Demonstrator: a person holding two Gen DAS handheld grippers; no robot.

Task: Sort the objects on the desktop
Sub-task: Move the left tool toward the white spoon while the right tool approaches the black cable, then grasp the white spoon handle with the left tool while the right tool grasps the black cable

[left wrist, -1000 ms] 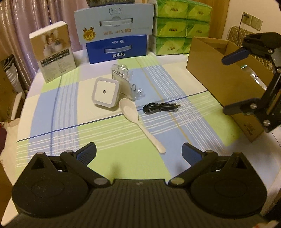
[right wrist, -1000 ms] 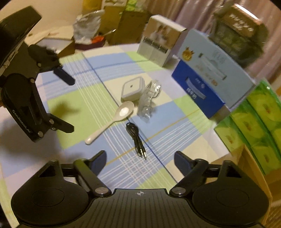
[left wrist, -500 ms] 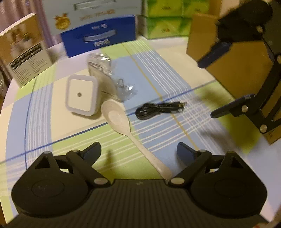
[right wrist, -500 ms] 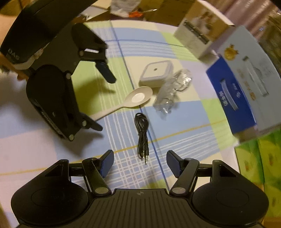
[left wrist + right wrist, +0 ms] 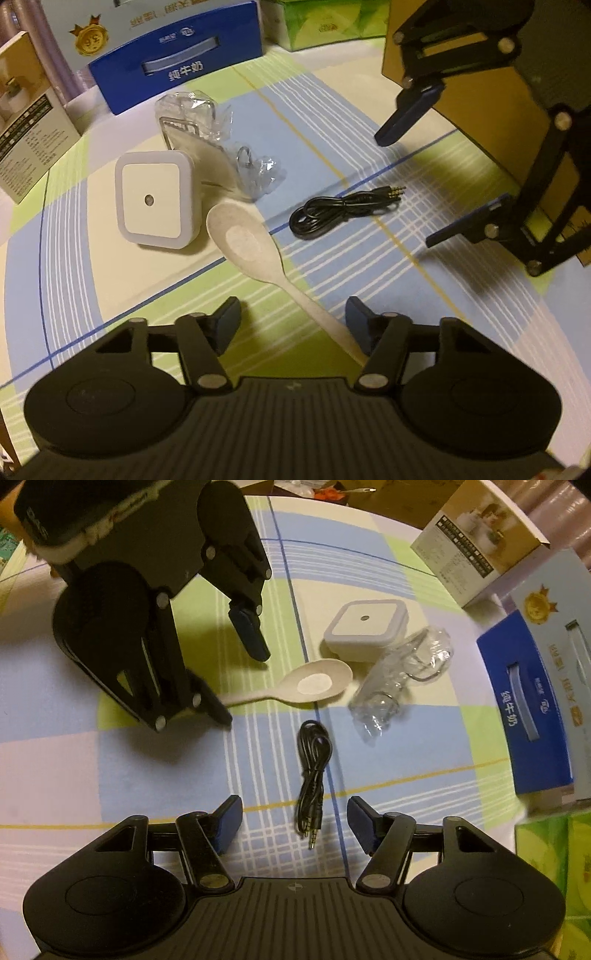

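While both claws stand low over the checked worktop [image 5: 92, 280], neither grips anything.

Left claw [image 5: 293, 314]: jaws closing, with the handle of the spoon [image 5: 255, 251] between them. Its far end passes close to the claw's right finger; contact cannot be confirmed, and the other pad stands clear. State: released.

Spoon: pale cream, speckled, one piece, with an oval bowl lying hollow side up. Its long axis runs flat on the worktop from the handle at the left claw's right finger, ahead and to that claw's left, bowl end farthest from the claw. In the right wrist view the spoon [image 5: 310, 686] lies crosswise, well ahead of the right claw.

Right claw [image 5: 295, 818]: jaws closing, with the plug end of the cable [image 5: 312, 760] between them, pads not touching it. State: released.

Cable: black, thin, folded into a narrow hank, two metal jack plugs at one end. Its long axis runs straight ahead from the right claw, plugs nearest the claw, looped end pointing away toward the spoon. In the left wrist view the cable [image 5: 343, 210] lies ahead and to the right of the left claw.

Beyond the spoon's bowl: a white square night light [image 5: 157, 201] and a crumpled clear plastic wrapper [image 5: 218, 147], just beside each other.
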